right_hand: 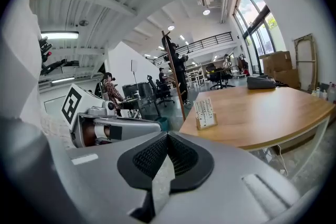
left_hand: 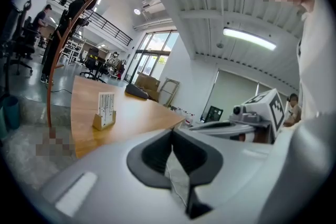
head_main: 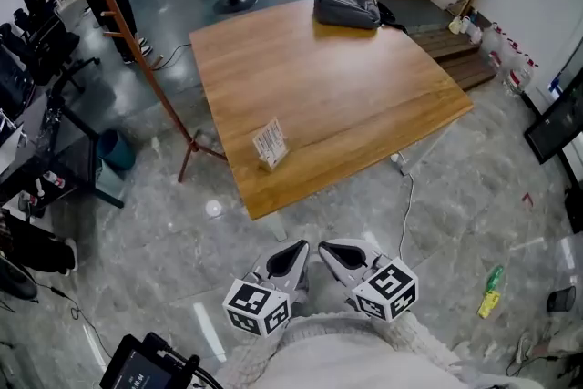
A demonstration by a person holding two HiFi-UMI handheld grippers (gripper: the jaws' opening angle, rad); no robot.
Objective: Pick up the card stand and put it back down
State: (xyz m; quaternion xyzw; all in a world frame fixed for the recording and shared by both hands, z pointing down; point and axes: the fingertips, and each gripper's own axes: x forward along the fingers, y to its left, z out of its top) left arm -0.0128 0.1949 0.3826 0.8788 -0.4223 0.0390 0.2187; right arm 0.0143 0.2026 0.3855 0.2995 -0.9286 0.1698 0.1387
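An open office with a grey marble floor holds a bare wooden table, set cornerwise to the head view. The card stand sits upright near the table's edge at about 7 o'clock, with a black bag on the far edge at 12 o'clock. At 6 o'clock of the view, off the table and well apart from the stand, the left gripper and right gripper are side by side, each with jaws pressed together on nothing.
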